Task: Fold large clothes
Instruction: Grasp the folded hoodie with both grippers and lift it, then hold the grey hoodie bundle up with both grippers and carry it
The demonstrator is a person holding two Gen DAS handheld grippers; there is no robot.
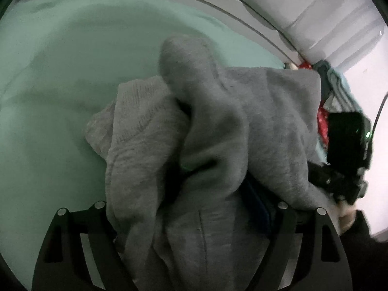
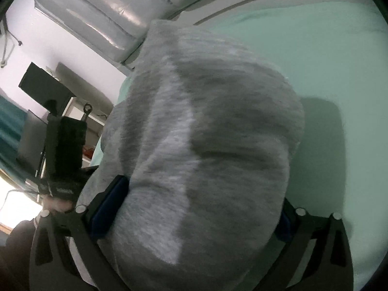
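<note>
Sweatshirt, grey, bunches over the green bed at twelve o'clock, wedged between my wide right gripper; left gripper's state I cannot tell. Bulk could slip, spoiling the fold.

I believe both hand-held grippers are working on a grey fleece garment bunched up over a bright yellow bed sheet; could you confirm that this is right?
Not quite: the bed sheet is pale mint green, not yellow, as the left wrist view shows. The rest stands: the grey fleece garment is bunched up over it, with the left hand-held gripper and the right hand-held gripper both working on it.
</note>
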